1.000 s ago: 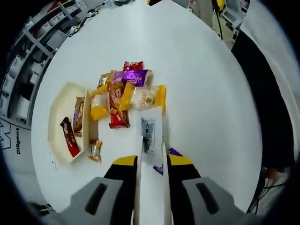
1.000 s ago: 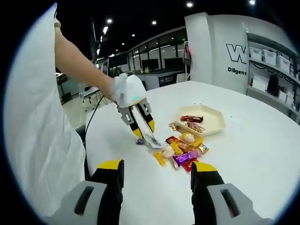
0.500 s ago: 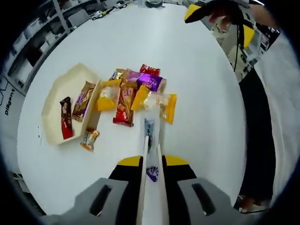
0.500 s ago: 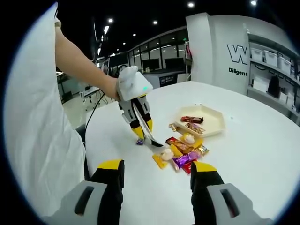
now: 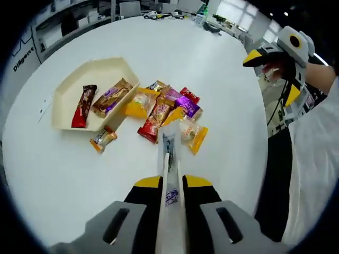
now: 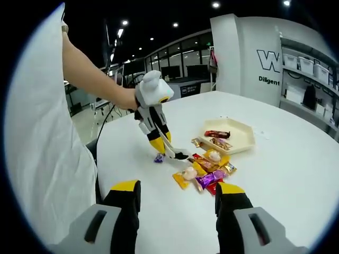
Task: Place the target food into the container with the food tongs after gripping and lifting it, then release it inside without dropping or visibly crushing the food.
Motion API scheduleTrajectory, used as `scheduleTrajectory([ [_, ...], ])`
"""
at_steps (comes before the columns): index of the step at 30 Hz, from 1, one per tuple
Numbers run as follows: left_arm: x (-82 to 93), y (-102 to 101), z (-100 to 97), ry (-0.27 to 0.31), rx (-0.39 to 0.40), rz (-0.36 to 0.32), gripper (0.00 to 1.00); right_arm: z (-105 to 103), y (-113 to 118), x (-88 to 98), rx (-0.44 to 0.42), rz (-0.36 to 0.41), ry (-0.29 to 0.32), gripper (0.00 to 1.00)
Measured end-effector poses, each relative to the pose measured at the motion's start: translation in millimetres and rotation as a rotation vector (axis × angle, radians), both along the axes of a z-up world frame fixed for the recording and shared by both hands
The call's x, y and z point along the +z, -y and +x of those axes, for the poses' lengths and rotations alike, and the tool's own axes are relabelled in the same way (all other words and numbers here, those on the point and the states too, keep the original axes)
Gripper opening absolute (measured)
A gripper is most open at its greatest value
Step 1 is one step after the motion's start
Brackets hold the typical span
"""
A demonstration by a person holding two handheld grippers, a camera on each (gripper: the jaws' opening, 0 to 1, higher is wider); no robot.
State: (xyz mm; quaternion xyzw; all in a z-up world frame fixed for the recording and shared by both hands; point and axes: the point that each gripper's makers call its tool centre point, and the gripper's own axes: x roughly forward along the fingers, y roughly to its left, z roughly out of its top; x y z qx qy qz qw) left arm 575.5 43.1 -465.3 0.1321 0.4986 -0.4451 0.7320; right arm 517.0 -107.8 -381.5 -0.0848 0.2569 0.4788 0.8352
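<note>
Left claw [image 5: 170, 182] is clamped on the tongs [image 5: 169, 153], tips hanging over the snack pile [image 5: 164, 108], likely lining up a pick. Can't tell the target yet; nothing sits between the tips. Tray [image 5: 69, 87] just beside the pile holds two bars, so a short carry. Right claw [image 6: 177, 193] is spread wide, empty, idle over the table [image 6: 296, 159]. Wall text: "Diligent", big "W". Wrapper print unreadable.

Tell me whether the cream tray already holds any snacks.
Yes: two wrapped snack bars lie inside the cream tray in the left gripper view.
</note>
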Motion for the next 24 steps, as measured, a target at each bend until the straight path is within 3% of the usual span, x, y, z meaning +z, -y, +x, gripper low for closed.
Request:
scheduleTrajectory([
  [10,10.3,4.8,-0.4,-0.072,0.131,-0.133,0.11,-0.2,-0.8,0.5,0.002,-0.001,0.0,0.54],
  [18,31.6,10.3,11.5,-0.077,0.192,-0.219,0.11,0.6,-2.6,1.4,0.005,0.002,0.003,0.54],
  [24,50.8,14.3,28.7,-0.044,0.207,-0.253,0.12,0.0,-3.6,2.3,0.007,0.003,0.005,0.54],
])
